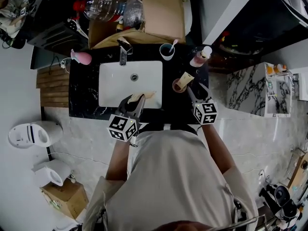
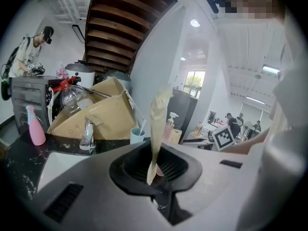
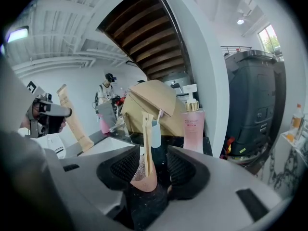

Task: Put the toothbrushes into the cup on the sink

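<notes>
Right, head view first. The white sink basin [image 1: 115,81] takes up the middle of the black table [image 1: 84,90], leaving only narrow black strips on each side. A cardboard box [image 1: 161,8] crowds the back edge behind the faucet [image 1: 123,52]. A blue cup [image 1: 167,51] and a pink bottle [image 1: 199,57] stand along the back right. The pink cup [image 1: 179,85] sits on the right strip, just beside the basin's rim. Both forearms reach forward from the body. The left gripper [image 1: 134,102] is over the basin's front edge. The right gripper [image 1: 196,90] is at the pink cup, with free table toward the right edge.

Left gripper view: jaws clenched on a wrapped toothbrush [image 2: 158,119]. The beige packet stands nearly upright and leans slightly right at the top. Open air lies ahead over the basin, with the faucet and blue cup beyond.

Right gripper view: jaws spread wide, released. The pink cup stands between them, nearer the left jaw, and I can't tell if it touches. A second wrapped toothbrush [image 3: 148,143] stands upright in it. The blue cup and pink bottle are behind, well apart from the jaws. The left gripper shows at far left, packet raised.
</notes>
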Available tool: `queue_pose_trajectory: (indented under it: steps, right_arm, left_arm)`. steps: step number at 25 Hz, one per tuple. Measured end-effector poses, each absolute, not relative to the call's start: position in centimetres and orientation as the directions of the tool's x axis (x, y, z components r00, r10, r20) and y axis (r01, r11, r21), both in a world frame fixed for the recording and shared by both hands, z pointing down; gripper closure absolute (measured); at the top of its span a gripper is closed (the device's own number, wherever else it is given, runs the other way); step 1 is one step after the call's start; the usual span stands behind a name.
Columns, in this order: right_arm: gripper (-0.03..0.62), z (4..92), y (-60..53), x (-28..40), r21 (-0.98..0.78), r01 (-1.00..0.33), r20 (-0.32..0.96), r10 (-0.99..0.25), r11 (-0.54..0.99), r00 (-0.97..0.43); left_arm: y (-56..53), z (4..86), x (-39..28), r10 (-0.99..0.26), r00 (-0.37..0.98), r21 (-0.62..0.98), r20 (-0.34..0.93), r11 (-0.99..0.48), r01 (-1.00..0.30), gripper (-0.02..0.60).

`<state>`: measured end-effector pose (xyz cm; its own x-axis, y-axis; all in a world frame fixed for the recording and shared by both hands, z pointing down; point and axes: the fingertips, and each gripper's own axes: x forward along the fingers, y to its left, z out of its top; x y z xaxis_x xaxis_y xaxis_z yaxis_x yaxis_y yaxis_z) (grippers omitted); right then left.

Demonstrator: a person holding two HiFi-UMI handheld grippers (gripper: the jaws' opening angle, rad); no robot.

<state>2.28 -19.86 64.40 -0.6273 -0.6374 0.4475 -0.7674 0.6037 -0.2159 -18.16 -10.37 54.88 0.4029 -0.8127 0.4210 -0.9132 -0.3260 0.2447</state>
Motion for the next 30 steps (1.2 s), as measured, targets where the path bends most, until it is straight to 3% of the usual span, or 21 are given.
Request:
queue_pose_trajectory:
  steps: [6, 30]
  right_arm:
    - [0.467, 64.4, -19.0, 3.3, -0.234, -0.772, 0.448, -0.639, 0.592, -0.625]
    - [0.551, 61.4, -16.1, 8.2, -0.262, -0.783, 0.421, -0.663, 0.564, -0.619]
  left_arm:
    - [-11.5, 55.0, -17.1, -0.792, 0.441, 0.242, 0.422, -0.37, -0.897, 0.545]
    - [-17.1, 55.3, -9.1, -0.665, 0.619, 0.197, 0.418, -0.599, -0.776, 0.545]
